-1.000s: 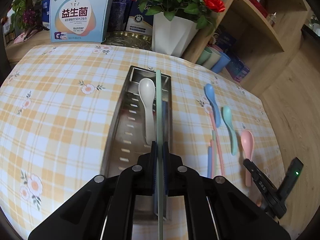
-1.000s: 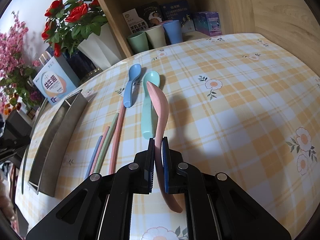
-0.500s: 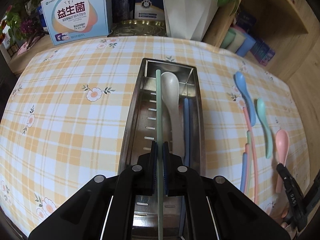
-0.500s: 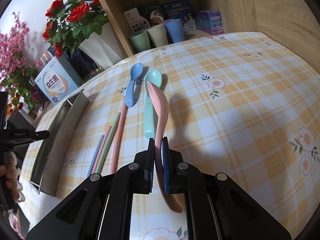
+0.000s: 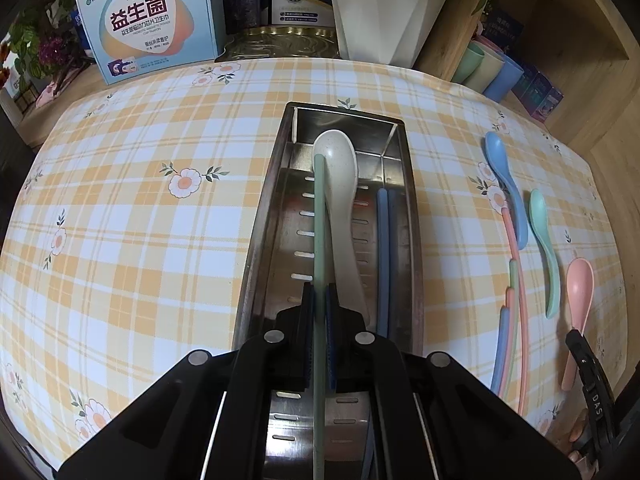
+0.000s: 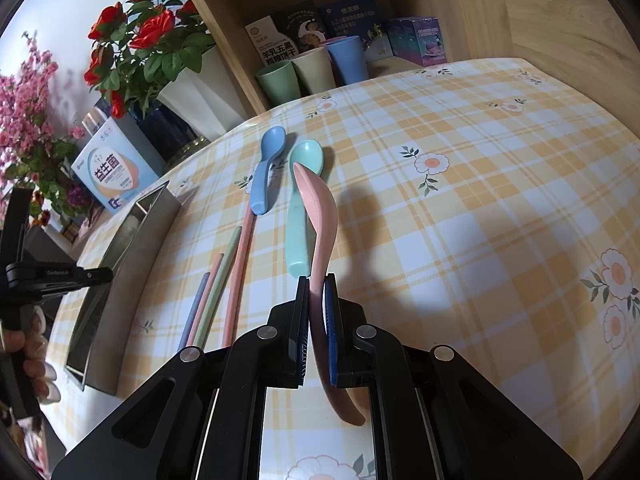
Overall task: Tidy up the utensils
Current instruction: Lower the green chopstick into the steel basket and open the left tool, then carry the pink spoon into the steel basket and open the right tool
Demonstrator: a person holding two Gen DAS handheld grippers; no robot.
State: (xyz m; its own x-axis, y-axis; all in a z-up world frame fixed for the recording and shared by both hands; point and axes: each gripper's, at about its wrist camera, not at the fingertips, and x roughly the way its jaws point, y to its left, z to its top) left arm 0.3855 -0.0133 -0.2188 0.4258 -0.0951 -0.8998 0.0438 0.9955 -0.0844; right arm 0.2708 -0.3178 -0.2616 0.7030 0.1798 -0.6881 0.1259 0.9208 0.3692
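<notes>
My left gripper point(image 5: 319, 292) is shut on a green chopstick point(image 5: 320, 208), held lengthwise low inside the steel tray point(image 5: 412, 216). A white spoon point(image 5: 336, 160) and a blue chopstick pair point(image 5: 383, 248) lie in that tray. My right gripper point(image 6: 317, 284) is shut on the handle of a pink spoon point(image 6: 320, 208), whose bowl points away over the cloth and casts a shadow to its right. Beside it on the cloth lie a teal spoon point(image 6: 300, 216), a blue spoon point(image 6: 268, 168) and several loose chopsticks point(image 6: 224, 276).
A white flower pot point(image 5: 384, 12), a printed box point(image 5: 148, 20) and a gold dish point(image 5: 280, 42) stand behind the table. Three cups point(image 6: 312, 68) sit in the wooden shelf at the back. A hand point(image 6: 24, 344) holds the left gripper beside the tray.
My left gripper has moved forward and down over the tray and tilted more steeply, bringing the green chopstick in beside the white spoon. The right gripper and pink spoon have stayed put.
</notes>
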